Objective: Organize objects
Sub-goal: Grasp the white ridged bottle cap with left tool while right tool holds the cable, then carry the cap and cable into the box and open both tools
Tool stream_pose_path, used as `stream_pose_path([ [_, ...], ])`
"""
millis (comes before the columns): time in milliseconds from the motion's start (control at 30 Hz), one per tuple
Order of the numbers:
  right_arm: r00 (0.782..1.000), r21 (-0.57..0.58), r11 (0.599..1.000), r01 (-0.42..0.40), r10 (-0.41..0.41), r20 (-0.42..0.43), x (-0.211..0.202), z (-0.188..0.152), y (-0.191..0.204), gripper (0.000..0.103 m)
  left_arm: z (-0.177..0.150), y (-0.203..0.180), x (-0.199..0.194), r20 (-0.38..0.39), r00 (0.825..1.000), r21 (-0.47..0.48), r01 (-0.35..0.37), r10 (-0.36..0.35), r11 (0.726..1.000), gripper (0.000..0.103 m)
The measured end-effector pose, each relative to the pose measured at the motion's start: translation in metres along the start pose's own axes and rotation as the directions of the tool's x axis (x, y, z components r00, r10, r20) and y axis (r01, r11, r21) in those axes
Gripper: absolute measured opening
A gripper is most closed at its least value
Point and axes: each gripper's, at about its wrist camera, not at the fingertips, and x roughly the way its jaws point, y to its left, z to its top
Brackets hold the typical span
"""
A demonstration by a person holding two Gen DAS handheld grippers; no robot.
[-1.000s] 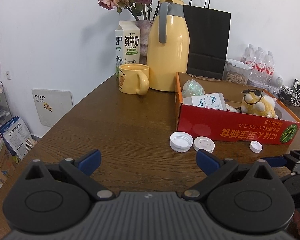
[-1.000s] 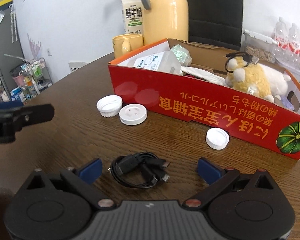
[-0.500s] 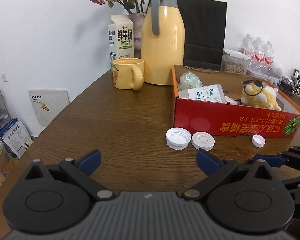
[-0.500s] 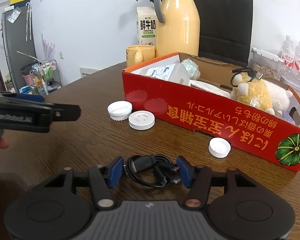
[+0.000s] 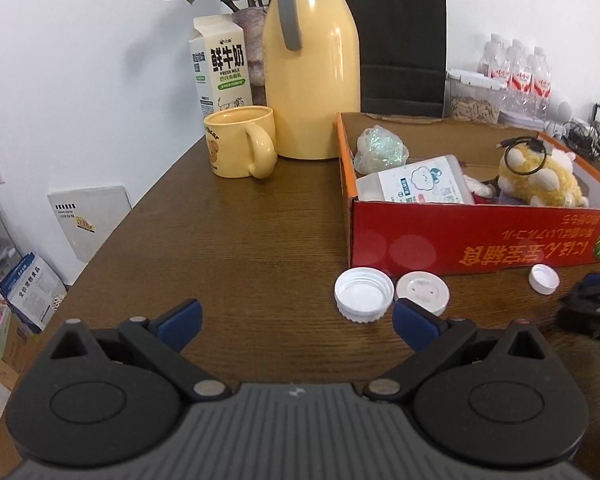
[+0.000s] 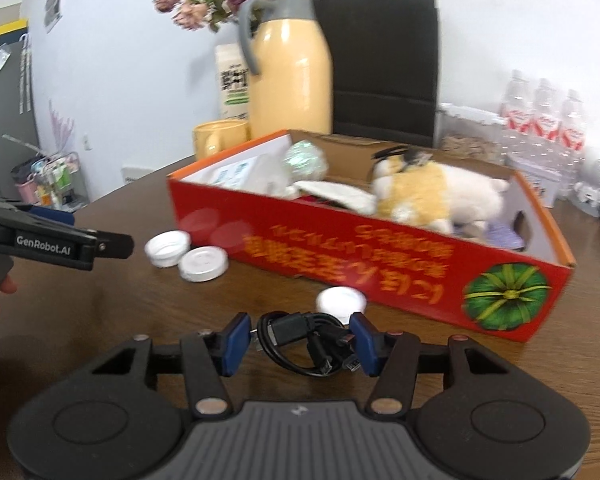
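Everything here sat relative to the red box (image 6: 380, 256) on the wooden table (image 5: 228, 248). Furthest left of it, the left gripper (image 5: 296, 316) hung over bare table with its jaws spread wide and nothing between them, probably just parked out of the way while the other hand worked. Closer to the box, right against its front wall, lay two white lids (image 5: 364, 294) side by side, one hollow side up, and a smaller white cap (image 6: 341, 300) further along the same wall. They looked like leftovers waiting to be sorted.

Just in front of that small cap, the right gripper (image 6: 302, 338) had its blue pads on either side of a coiled black cable (image 6: 300, 340), pinching the bundle from both flanks. Gripping across the coil made sense, since that keeps the loops from spilling apart. Whether it was already off the table was hard to say; the view was blurry.

Inside the box there was already a plush toy (image 6: 432, 196), a wipes pack (image 5: 416, 180) and a shiny ball (image 5: 380, 148), so the cable likely belonged in there too.
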Motion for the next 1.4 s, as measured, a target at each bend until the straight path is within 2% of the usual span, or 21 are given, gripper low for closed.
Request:
stream_pose_path([
  [367,0.994,0.083,0.992,0.098,-0.101,0.034,-0.008,-0.001,-0.049,0.053,0.006,-0.006,0.029,-0.039,0.999,0.022,-0.007,0.008,1.0,0.103],
  [600,0.994,0.094,0.991,0.098,-0.101,0.031,-0.007,-0.004,-0.053,0.053,0.007,-0.007,0.038,-0.035,0.999,0.009,0.007,-0.007,1.0,0.103],
  [800,0.995,0.084,0.992,0.095,-0.097,0.027,-0.006,-0.004,-0.05,0.053,0.006,-0.007,0.045,-0.051,0.997,-0.001,0.049,-0.049,0.999,0.084],
  [900,0.995,0.079,0.992,0.094,-0.097,0.03,-0.006,-0.005,-0.049,0.053,0.006,-0.008,0.045,-0.046,0.996,-0.004,0.082,-0.082,0.997,0.061],
  [933,0.995,0.077,0.993,0.093,-0.096,0.03,-0.006,-0.005,-0.048,0.053,0.007,-0.009,0.044,-0.041,0.995,-0.003,0.089,-0.089,0.996,0.047],
  [967,0.995,0.075,0.993,0.093,-0.096,0.03,-0.006,-0.005,-0.048,0.053,0.007,-0.009,0.043,-0.036,0.995,-0.004,0.093,-0.093,0.996,0.041],
  [1400,0.994,0.052,0.995,0.087,-0.09,0.064,-0.013,-0.005,-0.042,0.053,0.001,-0.011,0.017,0.057,0.998,-0.047,0.038,-0.036,0.998,0.041],
])
